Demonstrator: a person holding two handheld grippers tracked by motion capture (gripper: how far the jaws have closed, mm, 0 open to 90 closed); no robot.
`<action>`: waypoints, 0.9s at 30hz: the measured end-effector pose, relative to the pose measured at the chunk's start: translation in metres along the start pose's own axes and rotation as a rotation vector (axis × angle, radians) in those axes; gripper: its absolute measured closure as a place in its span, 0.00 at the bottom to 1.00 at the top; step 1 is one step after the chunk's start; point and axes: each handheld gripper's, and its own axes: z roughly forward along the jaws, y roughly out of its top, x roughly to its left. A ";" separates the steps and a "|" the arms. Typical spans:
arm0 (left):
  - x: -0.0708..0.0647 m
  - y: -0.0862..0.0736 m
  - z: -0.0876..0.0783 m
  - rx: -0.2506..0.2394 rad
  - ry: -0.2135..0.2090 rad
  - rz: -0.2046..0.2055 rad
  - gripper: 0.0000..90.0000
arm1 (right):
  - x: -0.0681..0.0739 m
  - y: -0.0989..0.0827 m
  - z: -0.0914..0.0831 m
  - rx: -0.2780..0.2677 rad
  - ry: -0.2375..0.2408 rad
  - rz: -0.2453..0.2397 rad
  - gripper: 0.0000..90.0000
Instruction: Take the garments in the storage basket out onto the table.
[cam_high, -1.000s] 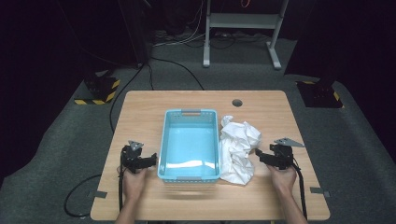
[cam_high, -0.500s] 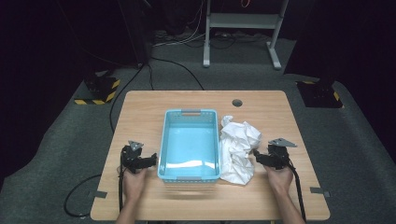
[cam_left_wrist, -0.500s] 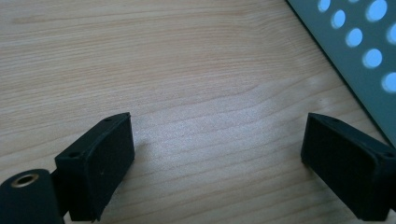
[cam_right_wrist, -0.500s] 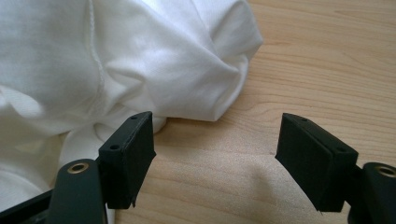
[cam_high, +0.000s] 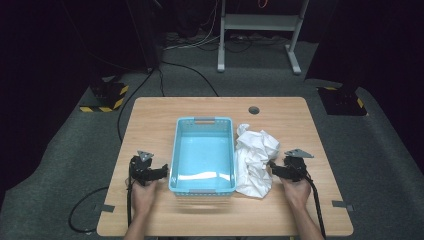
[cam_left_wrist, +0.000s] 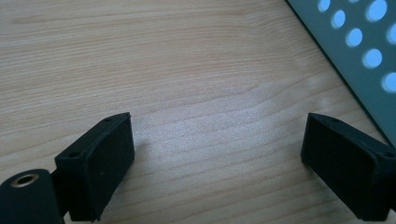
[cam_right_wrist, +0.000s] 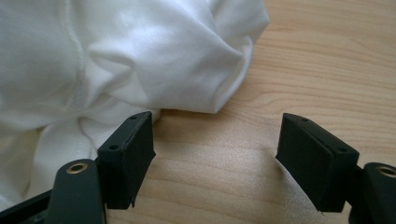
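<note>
**Both grippers spread, white cloth beside basket, nothing held**

Table (cam_high: 150, 115): light wood top, seen from high view. Blue basket (cam_high: 202, 121) sits at centre, long axis running away from the person, its handle end at the far rim. Interior looks bare.

White cloth (cam_high: 256, 160): crumpled heap on the table, immediately right of the basket, its left edge against the basket's right wall or very close to it; contact can't be confirmed. In right gripper view the cloth (cam_right_wrist: 116, 60) covers the upper left, seam visible, folds bunched, lower edge lying on the wood.

Right gripper (cam_high: 276, 169): held low at the cloth's right side, tips toward the heap. In its own view the right gripper (cam_right_wrist: 215, 144) has jaws wide apart, bare wood between them. Left jaw tip sits right at the cloth's edge; whether it touches can't be told. No fabric between the pads.

Left gripper (cam_high: 161, 171): held low just left of the basket's near-left corner. In its own view the left gripper (cam_left_wrist: 217, 156) has jaws spread wide, only tabletop between. Basket's perforated side wall (cam_left_wrist: 359, 51) shows at upper right, near the right jaw, not gripped.

Both hands come in from the near edge, one per gripper.
</note>
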 end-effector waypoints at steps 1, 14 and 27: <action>0.000 0.000 0.000 0.000 0.000 0.000 0.11 | -0.001 -0.001 0.001 0.001 -0.003 0.002 0.29; 0.000 0.000 0.000 0.000 0.001 0.001 0.11 | 0.001 -0.002 0.001 0.018 -0.024 -0.025 0.25; 0.000 0.000 0.000 0.000 0.002 0.000 0.11 | 0.001 -0.002 0.001 0.022 -0.027 -0.021 0.22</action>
